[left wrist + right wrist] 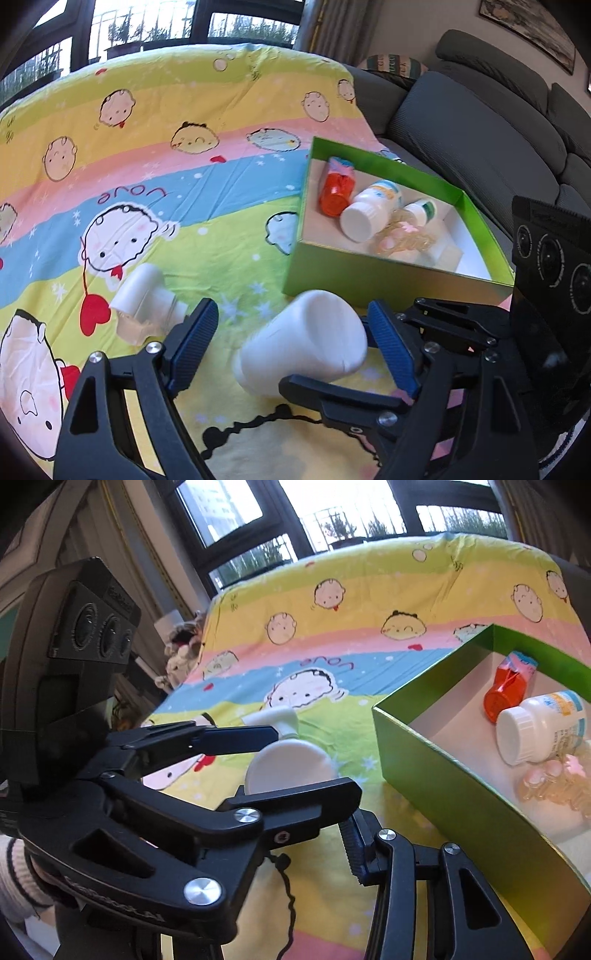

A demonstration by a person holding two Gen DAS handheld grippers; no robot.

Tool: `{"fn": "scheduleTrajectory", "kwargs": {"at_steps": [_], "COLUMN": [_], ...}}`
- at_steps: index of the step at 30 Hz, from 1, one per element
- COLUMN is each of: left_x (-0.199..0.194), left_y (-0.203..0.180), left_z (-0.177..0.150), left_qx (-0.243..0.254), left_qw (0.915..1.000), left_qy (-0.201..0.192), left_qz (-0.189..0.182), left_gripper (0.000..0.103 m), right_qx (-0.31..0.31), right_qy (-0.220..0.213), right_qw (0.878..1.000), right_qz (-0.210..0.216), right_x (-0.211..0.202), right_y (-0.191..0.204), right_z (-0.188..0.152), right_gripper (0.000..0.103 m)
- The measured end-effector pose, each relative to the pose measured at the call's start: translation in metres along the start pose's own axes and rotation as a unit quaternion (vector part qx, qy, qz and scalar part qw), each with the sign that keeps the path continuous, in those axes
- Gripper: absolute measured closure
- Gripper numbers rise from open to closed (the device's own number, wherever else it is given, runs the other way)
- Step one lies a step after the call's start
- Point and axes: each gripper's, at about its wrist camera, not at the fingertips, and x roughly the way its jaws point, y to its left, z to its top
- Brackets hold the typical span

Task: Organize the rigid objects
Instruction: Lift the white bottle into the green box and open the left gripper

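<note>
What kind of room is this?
Probably a living room at home. A grey sofa stands beside a table under a cartoon cloth, there are big windows, and a framed picture hangs on the wall.

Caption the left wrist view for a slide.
Open left gripper straddles a plain white plastic bottle lying beside the green cardboard box.

A bright striped sheet (184, 155) with cartoon faces covers the flat top; a grey sofa (480, 129) sits beside it; big windows (332, 509) show plants outside; a framed picture (532, 33) hangs above the sofa.
</note>
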Motion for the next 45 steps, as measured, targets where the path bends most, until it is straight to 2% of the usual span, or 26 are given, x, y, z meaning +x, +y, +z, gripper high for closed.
{"fn": "scheduleTrajectory", "kwargs": {"at_steps": [4,6,8,26,30,34,38,43,44,45], "left_x": [-0.004,-0.005,-0.005,0.017,0.027,0.033,0.042,0.056,0.059,0.061], "left_y": [-0.013,-0.023,-0.033,-0.124,-0.131,-0.143,-0.152,-0.149,-0.148,-0.146], "left_z": [0.007,0.011,0.015,0.065,0.079,0.092,0.097,0.092,0.091,0.09], "left_qx": [0.01,0.019,0.026,0.082,0.072,0.079,0.091,0.088,0.085,0.082], "left_qw": [0.9999,0.9997,0.9994,0.9939,0.9935,0.9931,0.9922,0.9934,0.994,0.9946], "left_qy": [-0.006,-0.009,-0.01,-0.027,-0.026,-0.031,-0.031,-0.014,-0.01,-0.01], "left_qz": [-0.008,-0.015,-0.019,-0.069,-0.085,-0.081,-0.079,-0.073,-0.068,-0.063], "left_gripper": [0.026,0.032,0.034,0.034,0.034,0.034,0.035,0.038,0.038,0.038], "right_qx": [0.008,0.011,0.014,0.033,0.04,0.046,0.051,0.072,0.077,0.083], "right_qy": [-0.019,-0.028,-0.035,-0.098,-0.109,-0.12,-0.12,-0.087,-0.078,-0.07], "right_qw": [1.0,1.0,0.999,0.993,0.991,0.988,0.985,0.984,0.983,0.983], "right_qz": [-0.001,-0.003,-0.006,-0.055,-0.07,-0.085,-0.111,-0.141,-0.144,-0.15], "right_x": [-0.017,-0.025,-0.033,-0.103,-0.115,-0.124,-0.125,-0.117,-0.115,-0.114], "right_y": [-0.003,-0.005,-0.008,-0.054,-0.067,-0.081,-0.094,-0.112,-0.115,-0.119], "right_z": [0.0,0.0,0.0,0.017,0.023,0.031,0.036,0.033,0.031,0.028], "right_gripper": [0.055,0.055,0.055,0.055,0.055,0.055,0.055,0.055,0.049,0.037]}}
